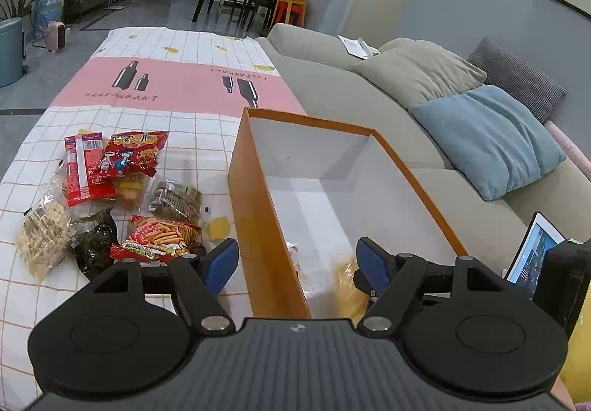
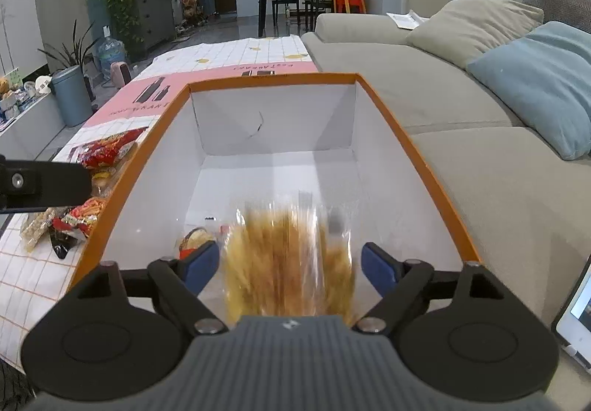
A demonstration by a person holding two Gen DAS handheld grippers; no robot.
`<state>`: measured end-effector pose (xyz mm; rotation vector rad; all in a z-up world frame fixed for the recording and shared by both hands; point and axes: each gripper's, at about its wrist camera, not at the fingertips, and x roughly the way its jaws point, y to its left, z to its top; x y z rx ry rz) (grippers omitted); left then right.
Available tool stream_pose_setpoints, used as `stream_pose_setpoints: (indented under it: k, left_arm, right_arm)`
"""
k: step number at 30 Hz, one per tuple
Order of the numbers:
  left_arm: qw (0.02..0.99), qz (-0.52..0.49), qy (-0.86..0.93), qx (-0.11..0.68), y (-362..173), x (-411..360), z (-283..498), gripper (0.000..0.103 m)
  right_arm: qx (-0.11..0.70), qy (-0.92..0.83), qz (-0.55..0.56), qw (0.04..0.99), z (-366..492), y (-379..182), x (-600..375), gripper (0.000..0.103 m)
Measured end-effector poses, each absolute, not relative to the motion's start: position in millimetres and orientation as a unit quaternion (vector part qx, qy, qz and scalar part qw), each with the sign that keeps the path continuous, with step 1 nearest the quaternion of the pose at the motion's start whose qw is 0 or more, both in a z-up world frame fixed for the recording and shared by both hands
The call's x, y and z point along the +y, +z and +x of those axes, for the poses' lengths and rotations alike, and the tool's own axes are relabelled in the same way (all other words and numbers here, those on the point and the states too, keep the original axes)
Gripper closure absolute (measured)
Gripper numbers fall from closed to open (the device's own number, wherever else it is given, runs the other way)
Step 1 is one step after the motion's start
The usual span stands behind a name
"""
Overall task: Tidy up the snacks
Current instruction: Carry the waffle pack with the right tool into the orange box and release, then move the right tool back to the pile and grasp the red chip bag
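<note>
the yellow bag (image 2: 288, 259) sits blurred between the right gripper (image 2: 290, 269)'s pads, inside the box (image 2: 417, 160) at its near end. the jaws stand wide and the pads seem clear of the bag, so it looks let go, in mid-drop or just settling. risk: if the gripper pulls back carelessly a pad could catch the clear wrap and drag the bag out again, or knock the thin box wall and shift the box on the cloth (image 1: 177, 86).

the box is orange outside, white inside, lid off. it holds the yellow bag and 1 small round pack (image 2: 195, 239) at the near left corner; the far half is bare.

the left gripper (image 1: 297, 263) hangs with jaws wide and nothing held, straddling the box's left wall near its near corner; lowering it there would hit the rim.

about 6 packs (image 1: 122, 197) lie in a loose heap on the cloth, just left of the box; a careless reach could push them toward the cloth's left edge.
</note>
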<state>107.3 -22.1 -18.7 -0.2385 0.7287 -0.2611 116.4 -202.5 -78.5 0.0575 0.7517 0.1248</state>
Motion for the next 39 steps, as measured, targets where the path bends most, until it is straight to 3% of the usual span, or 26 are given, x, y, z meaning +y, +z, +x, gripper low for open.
stream_pose_setpoints:
  k: [21, 37, 39]
  left_arm:
    - [0.928, -0.128, -0.124, 0.327, 11.9, -10.9, 94.8, 0.017]
    - [0.937, -0.129, -0.006, 0.325, 19.8, 79.1, 77.3, 0.017]
    - [0.933, -0.138, 0.004, 0.331, 16.6, 91.0, 77.5, 0.017]
  right_arm:
    - [0.3, 0.064, 0.138, 0.942, 101.3, -43.3, -204.0, 0.018]
    - [0.231, 0.165, 0.062, 0.957, 60.6, -24.0, -123.3, 0.019]
    - [0.23, 0.166, 0.046, 0.958, 56.3, -24.5, -108.7, 0.025]
